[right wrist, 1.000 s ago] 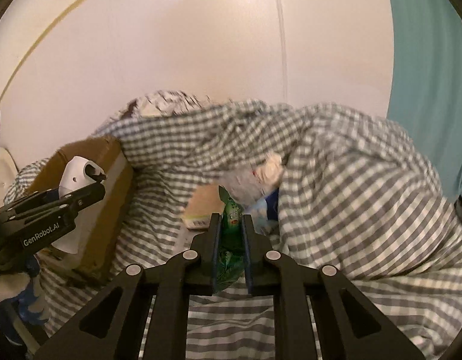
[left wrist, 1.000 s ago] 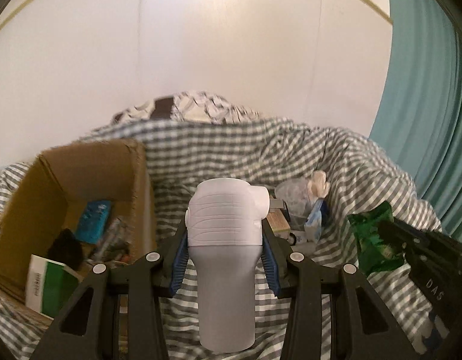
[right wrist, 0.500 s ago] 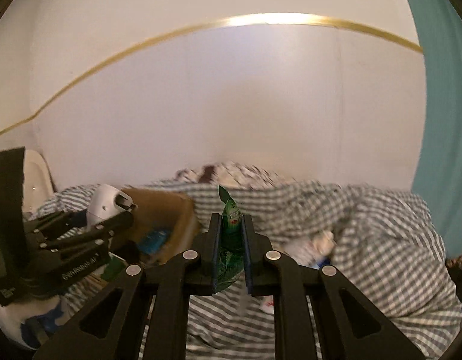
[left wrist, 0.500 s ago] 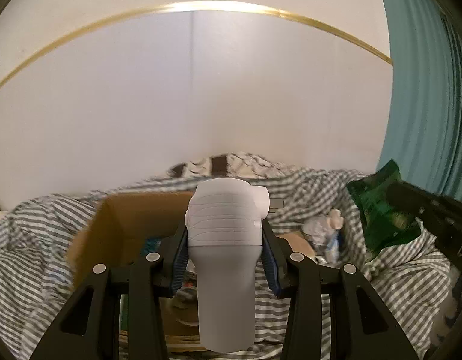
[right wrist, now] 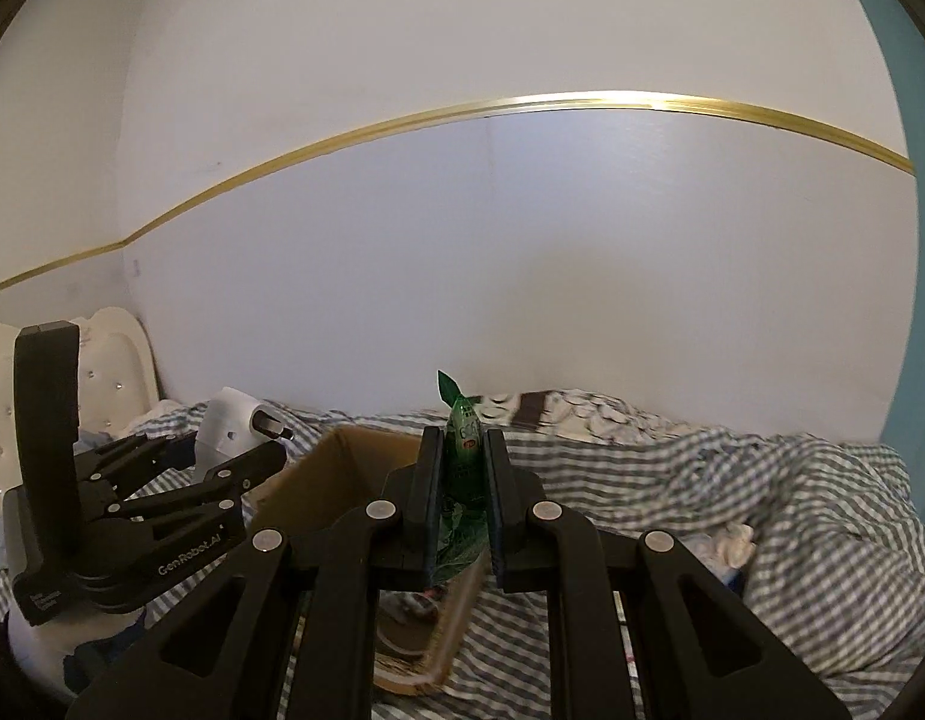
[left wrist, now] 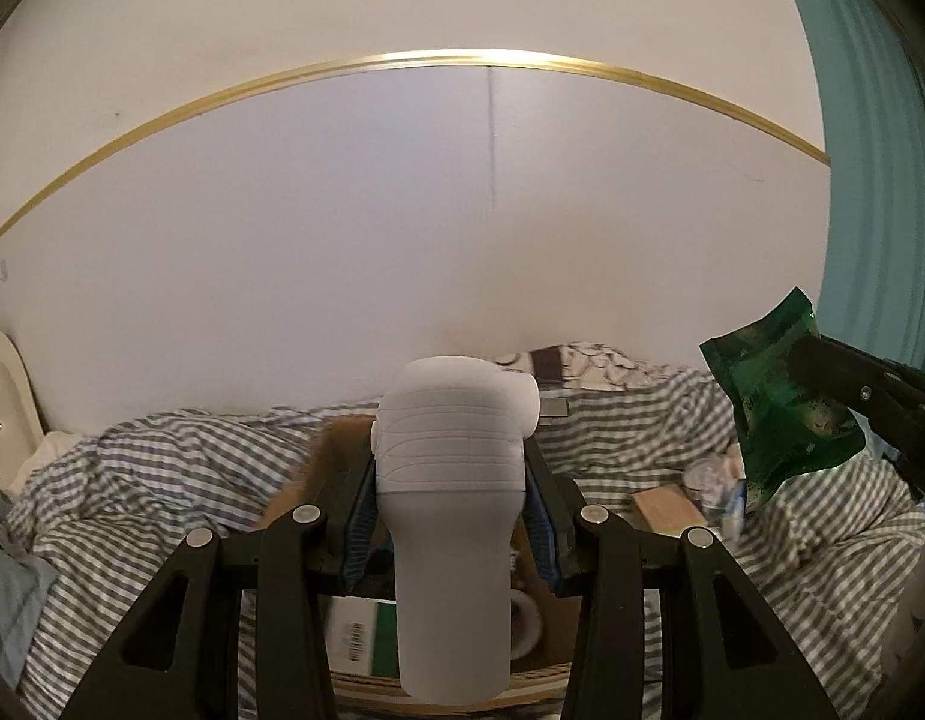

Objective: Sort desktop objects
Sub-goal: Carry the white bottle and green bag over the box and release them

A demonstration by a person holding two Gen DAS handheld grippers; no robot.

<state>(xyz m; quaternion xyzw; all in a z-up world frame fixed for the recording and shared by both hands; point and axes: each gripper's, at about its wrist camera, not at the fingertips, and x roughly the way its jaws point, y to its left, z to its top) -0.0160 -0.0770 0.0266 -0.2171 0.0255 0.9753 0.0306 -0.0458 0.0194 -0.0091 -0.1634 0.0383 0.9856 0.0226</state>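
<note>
The left tool point(left wrist: 450, 480) is clenched on a white plastic device point(left wrist: 453, 516). It has a smooth, matte, cylinder-like handle and a wider rounded head marked with fine horizontal ridges, with a short stubby nozzle at the head's right side. The blue pads press its neck from both sides, and it stands upright between them, held in the air over the cardboard box point(left wrist: 336, 450). In the right wrist view the same device point(right wrist: 228, 426) shows at the left, its dark nozzle opening facing right.

The right tool point(right wrist: 462, 480) is clenched on a green snack packet point(right wrist: 462, 456), a thin, glossy, crinkled foil pouch with pale print and a pointed crimped top. It is seen edge-on between the narrow black jaws, above the box's right wall. From the left wrist view the packet point(left wrist: 780, 414) hangs flat and wide at the right.

Below lies a bed covered by a rumpled grey-and-white checked sheet point(right wrist: 732, 480), soft and deeply folded. The open brown box point(right wrist: 348, 462) sits on it, holding a green-and-white carton point(left wrist: 360, 636) and other things too hidden to name. To the right on the sheet lie a tan flat box point(left wrist: 666, 504) and a pale clump of crumpled items point(left wrist: 714, 480), blurred. A patterned pillow point(right wrist: 582, 414) rests against the smooth white wall point(right wrist: 522, 240), which a thin brass strip point(right wrist: 582, 103) crosses. A teal curtain point(left wrist: 870, 150) hangs at the right, and a cream padded headboard point(right wrist: 114, 360) stands at the left.
</note>
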